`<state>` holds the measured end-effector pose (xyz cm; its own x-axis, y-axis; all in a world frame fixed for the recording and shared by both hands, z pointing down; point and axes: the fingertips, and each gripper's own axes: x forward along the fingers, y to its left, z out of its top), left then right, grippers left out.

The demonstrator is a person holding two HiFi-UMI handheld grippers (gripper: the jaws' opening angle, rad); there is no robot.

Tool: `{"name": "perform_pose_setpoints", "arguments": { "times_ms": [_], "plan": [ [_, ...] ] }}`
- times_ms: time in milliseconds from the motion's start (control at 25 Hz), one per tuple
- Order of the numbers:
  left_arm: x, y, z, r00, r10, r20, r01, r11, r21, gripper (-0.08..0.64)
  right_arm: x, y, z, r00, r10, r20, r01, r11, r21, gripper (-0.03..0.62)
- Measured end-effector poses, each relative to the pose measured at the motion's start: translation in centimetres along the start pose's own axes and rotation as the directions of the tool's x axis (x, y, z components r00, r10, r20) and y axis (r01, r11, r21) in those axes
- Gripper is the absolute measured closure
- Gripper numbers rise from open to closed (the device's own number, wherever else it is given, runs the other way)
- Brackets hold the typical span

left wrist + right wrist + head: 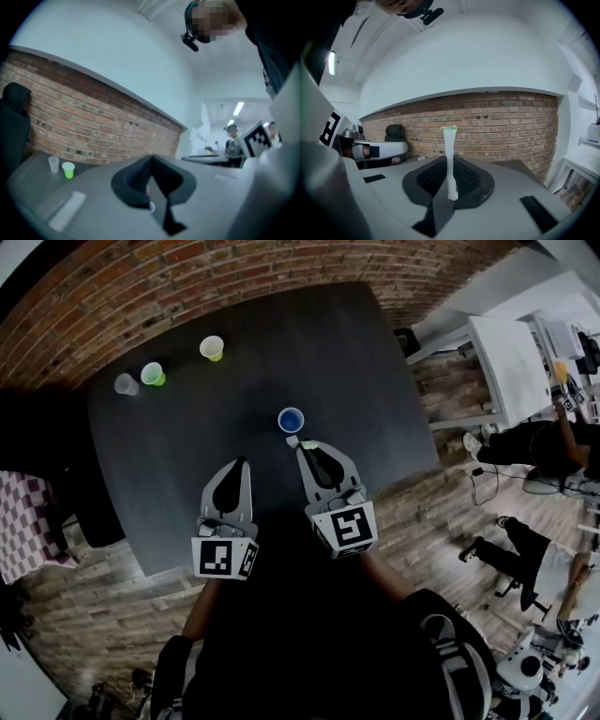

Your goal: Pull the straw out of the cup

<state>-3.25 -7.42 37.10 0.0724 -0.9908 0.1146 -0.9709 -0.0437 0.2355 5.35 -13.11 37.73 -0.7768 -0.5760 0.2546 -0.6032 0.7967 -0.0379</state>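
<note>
White with a green tip, the straw [449,154] is pinched between the closed jaws of the right tool [306,446], with its long axis carried straight out along them. In the head view its end is seen just below the blue cup [292,419] on the dark table [169,456], and is judged clear of the rim. The left tool [241,465], jaws together on nothing, is held farther off, lower left of the cup.

An open-plan office or lab workspace: a bare brick wall [141,277] behind a dark desk [356,381], a wood-plank floor [103,596], a black office chair [14,117], strip ceiling lights [238,108], and people [525,549] seated near a white worktable [511,362] off the desk's right edge.
</note>
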Motion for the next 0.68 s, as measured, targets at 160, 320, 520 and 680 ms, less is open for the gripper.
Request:
{"name": "perform_pose_setpoints", "arguments": {
  "times_ms": [160,320,520,680],
  "plan": [
    [0.06,0.05,-0.01,1.0,-0.008,0.002,0.008,1.0,0.009,0.555,0.07,-0.01,0.03,1.0,-0.003,-0.001,0.002,1.0,-0.003,0.552],
    [0.26,0.03,0.29,1.0,-0.01,0.018,0.01,1.0,0.007,0.555,0.13,0.02,-0.09,1.0,-0.002,-0.003,0.002,1.0,-0.006,0.552],
    [0.3,-0.13,0.27,1.0,-0.013,0.017,0.013,1.0,0.004,0.555,0.02,-0.01,-0.07,1.0,-0.003,-0.004,0.003,1.0,-0.007,0.552],
    [0.24,-0.16,0.18,1.0,-0.013,0.014,0.013,1.0,0.001,0.555,-0.02,-0.01,-0.12,1.0,-0.004,-0.005,0.004,1.0,-0.011,0.552]
  ]
}}
